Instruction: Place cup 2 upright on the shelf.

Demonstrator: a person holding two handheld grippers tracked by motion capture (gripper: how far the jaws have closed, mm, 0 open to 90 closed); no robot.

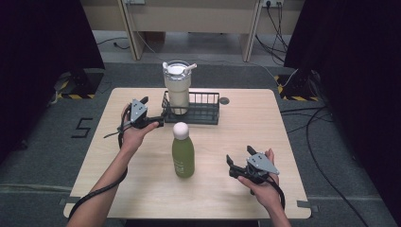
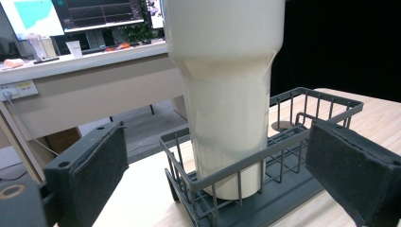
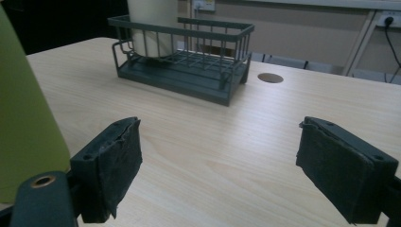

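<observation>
The tabletop (image 1: 142,179) is light wood with rounded corners, standing on a grey floor (image 1: 42,156) (a "5" is marked on the floor to the left). Nearest the person, the right tool (image 1: 230,163) rests low over the near right part of the tabletop with its jaws apart and nothing between them. Bare wood lies ahead of it in the right gripper view, as far as the basket.

A green bottle (image 1: 183,155) with a white cap stands upright at the centre, well apart from the right tool and just short of the basket.

Farther back, the left tool (image 1: 153,112) is at the left end of the dark wire basket (image 1: 205,113), jaws wide and gripping nothing. In the left gripper view the cream tumbler (image 2: 227,94) stands upright inside the basket's left end, between the two pads without touching them. The basket's right half is vacant.

Beyond the far edge stand desk legs and trailing cables; dark curtains flank both sides.
</observation>
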